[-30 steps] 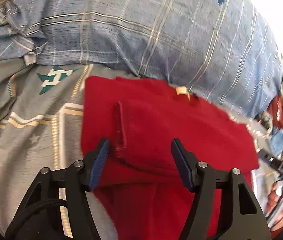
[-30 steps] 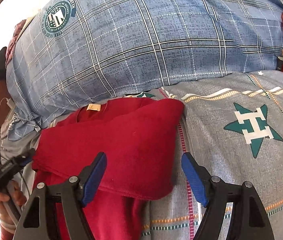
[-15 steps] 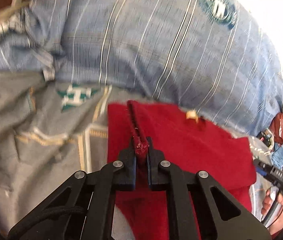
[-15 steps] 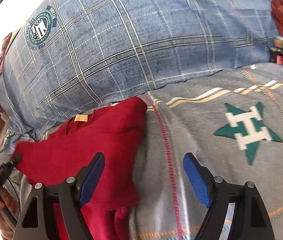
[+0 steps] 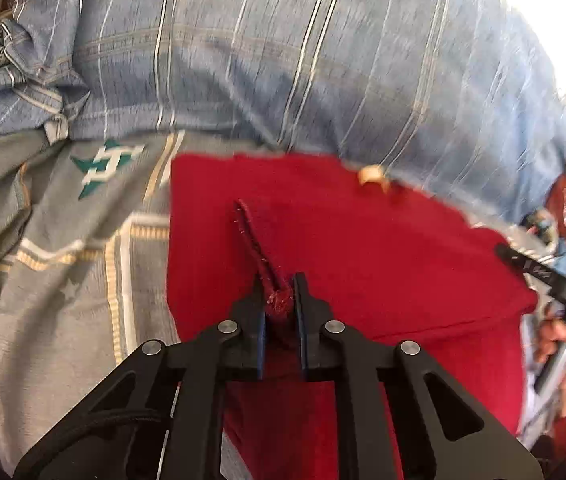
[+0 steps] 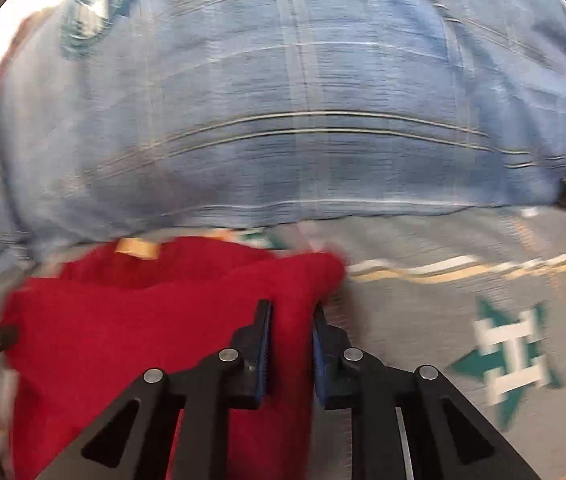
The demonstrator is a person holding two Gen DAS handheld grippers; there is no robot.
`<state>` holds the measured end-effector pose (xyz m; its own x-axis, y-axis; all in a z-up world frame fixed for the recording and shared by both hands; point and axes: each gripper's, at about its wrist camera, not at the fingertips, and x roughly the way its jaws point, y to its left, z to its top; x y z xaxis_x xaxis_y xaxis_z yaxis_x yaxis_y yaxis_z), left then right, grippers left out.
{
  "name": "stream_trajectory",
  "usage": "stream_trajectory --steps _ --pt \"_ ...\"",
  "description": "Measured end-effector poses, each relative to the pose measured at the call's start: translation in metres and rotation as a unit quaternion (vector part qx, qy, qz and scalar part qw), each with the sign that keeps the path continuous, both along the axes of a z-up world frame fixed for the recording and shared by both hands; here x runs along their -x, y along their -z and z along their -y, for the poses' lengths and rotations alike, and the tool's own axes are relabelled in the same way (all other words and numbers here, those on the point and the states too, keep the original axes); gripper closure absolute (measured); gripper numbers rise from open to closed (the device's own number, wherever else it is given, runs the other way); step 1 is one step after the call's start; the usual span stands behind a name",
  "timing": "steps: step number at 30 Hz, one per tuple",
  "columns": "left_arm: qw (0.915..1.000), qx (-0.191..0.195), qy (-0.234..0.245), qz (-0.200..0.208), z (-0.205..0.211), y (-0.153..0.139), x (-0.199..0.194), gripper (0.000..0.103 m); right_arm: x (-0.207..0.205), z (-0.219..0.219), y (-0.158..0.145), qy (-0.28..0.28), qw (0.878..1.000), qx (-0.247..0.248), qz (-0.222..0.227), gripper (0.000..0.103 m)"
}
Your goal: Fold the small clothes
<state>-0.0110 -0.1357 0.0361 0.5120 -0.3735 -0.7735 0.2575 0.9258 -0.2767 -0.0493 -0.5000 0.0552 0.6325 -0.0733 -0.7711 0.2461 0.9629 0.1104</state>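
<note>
A red knitted garment (image 5: 363, 248) with a tan neck label (image 5: 369, 174) lies partly folded on the bed. My left gripper (image 5: 279, 284) is shut on a thin raised ridge of the garment's folded sleeve edge, near its left side. In the right wrist view the same red garment (image 6: 143, 320) fills the lower left. My right gripper (image 6: 292, 312) straddles its right-hand folded edge; its jaws are closing and red cloth fills the narrow gap between the blue pads. The view is motion-blurred.
A bulky blue plaid quilt (image 5: 283, 60) rises just behind the garment. The grey bedsheet (image 6: 443, 248) bears green star motifs (image 6: 511, 356). At the right edge of the left wrist view a hand (image 5: 563, 344) holds a black tool, with small clutter beyond.
My left gripper went from open around the sleeve fold to shut on it, pinching up a ridge. My right gripper swung left onto the garment's right edge and its jaws narrowed onto the cloth.
</note>
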Motion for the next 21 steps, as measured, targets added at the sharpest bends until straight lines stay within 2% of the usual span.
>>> stream_trajectory --steps 2,3,4,6,8,11,13,15,16,18,21 --pt "1.0000 0.006 -0.006 -0.001 0.000 0.002 0.000 0.094 -0.002 0.008 0.012 0.000 0.999 -0.028 -0.022 0.086" --pt "0.9999 0.008 -0.006 0.000 -0.001 0.000 0.000 0.094 0.003 0.010 0.010 -0.001 0.999 -0.036 -0.019 0.079" --pt "0.9999 0.009 -0.007 0.002 -0.003 -0.001 0.000 0.094 0.010 0.012 0.005 0.000 0.999 -0.039 -0.011 0.064" --pt "0.9999 0.011 -0.012 0.005 -0.006 -0.002 0.001 0.093 0.027 0.015 -0.010 0.015 0.999 -0.035 0.012 0.051" --pt "0.9999 0.010 -0.013 0.002 -0.006 0.000 0.000 0.092 0.040 0.012 -0.024 0.014 0.998 -0.040 0.036 0.051" --pt "0.9999 0.006 -0.015 0.003 -0.005 0.001 0.001 0.092 0.051 -0.012 -0.028 -0.039 0.998 -0.025 0.033 0.057" --pt "0.9999 0.007 -0.016 0.002 -0.006 0.000 0.002 0.092 0.053 -0.036 -0.010 -0.083 0.996 0.017 -0.006 0.067" --pt "0.9998 0.010 -0.018 0.002 -0.010 -0.003 0.004 0.092 0.058 -0.045 0.011 -0.088 0.993 0.061 -0.054 0.068" --pt "0.9997 0.011 -0.020 0.003 -0.011 -0.004 0.005 0.092 0.064 -0.047 0.009 -0.091 0.993 0.065 -0.042 0.067" --pt "0.9996 0.014 -0.023 0.003 -0.014 -0.005 0.005 0.092 0.071 -0.045 0.001 -0.092 0.993 0.057 -0.052 0.068" --pt "0.9995 0.013 -0.029 0.000 -0.014 -0.003 0.003 0.090 0.075 -0.038 -0.024 -0.075 0.996 0.045 -0.018 0.068"
